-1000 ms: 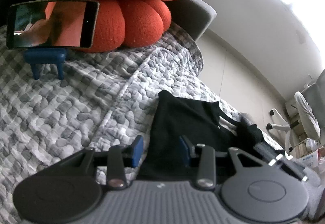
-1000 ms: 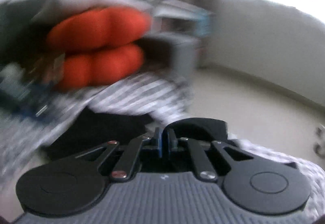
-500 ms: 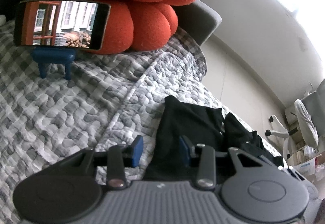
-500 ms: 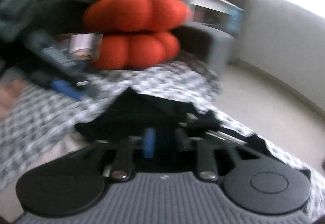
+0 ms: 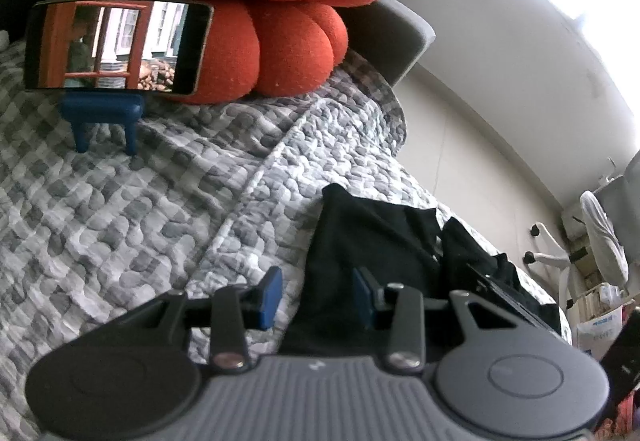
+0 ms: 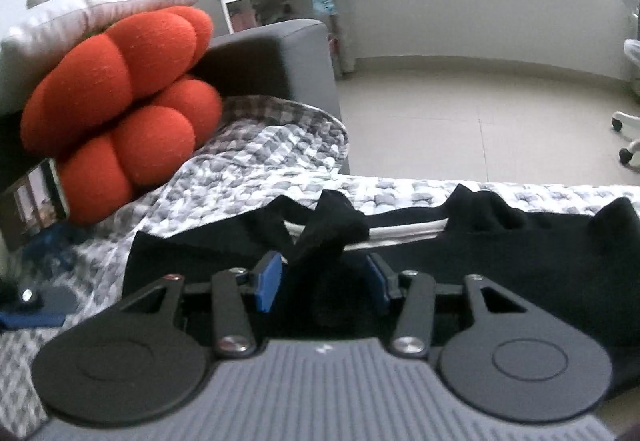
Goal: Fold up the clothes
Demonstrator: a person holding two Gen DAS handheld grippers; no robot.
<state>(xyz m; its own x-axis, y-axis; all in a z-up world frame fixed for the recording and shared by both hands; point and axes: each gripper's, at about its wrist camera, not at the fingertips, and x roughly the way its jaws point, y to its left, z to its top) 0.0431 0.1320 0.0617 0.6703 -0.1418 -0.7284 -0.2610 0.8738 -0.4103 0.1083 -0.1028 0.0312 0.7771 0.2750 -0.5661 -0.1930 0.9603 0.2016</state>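
Black garment [image 6: 520,253] on checked quilt [image 5: 120,209], no legible writing, both jaws apart

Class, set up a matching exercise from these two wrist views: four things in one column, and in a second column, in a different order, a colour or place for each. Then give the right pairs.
Things
1. cushion
2. phone
3. garment
4. stand

Descriptions
A. black, spread on the quilt
B. blue, with short legs
C. orange-red and lumpy
D. lying sideways on the stand, screen lit

Pairs: 1-C, 2-D, 3-A, 4-B
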